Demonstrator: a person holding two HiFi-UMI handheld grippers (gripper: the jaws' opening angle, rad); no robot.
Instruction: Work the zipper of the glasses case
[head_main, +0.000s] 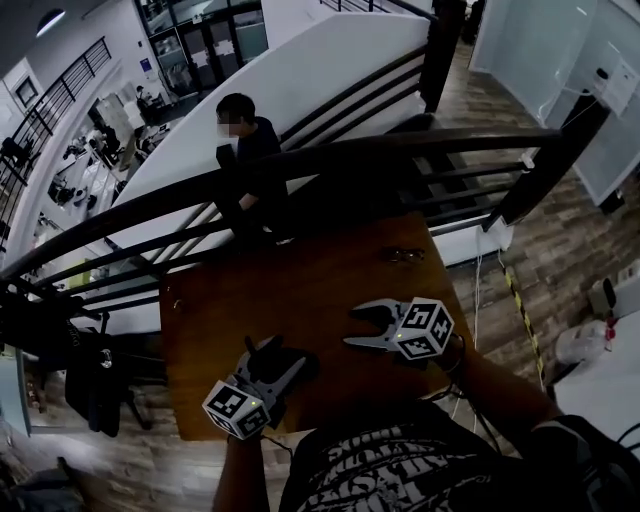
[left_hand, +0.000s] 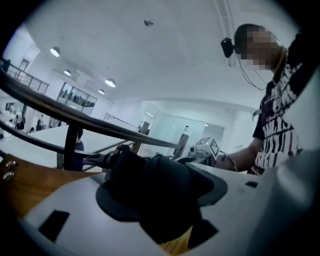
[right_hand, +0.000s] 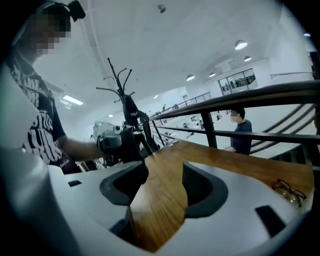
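A black glasses case (left_hand: 150, 185) sits between the jaws of my left gripper (left_hand: 162, 194), filling the gap from pad to pad. In the head view the left gripper (head_main: 284, 358) holds it just above the near part of the wooden table (head_main: 300, 285). My right gripper (head_main: 352, 328) hovers to the right of the case, a short gap away, pointing left toward it. Its jaws stand open, and the right gripper view shows only bare wood between the pads (right_hand: 205, 192). I cannot make out the zipper on the dark case.
A pair of glasses (head_main: 405, 254) lies at the table's far right, also visible in the right gripper view (right_hand: 289, 191). A dark railing (head_main: 330, 160) runs just behind the table, with a person (head_main: 245, 130) beyond it. A coat stand (right_hand: 127, 110) rises at the left.
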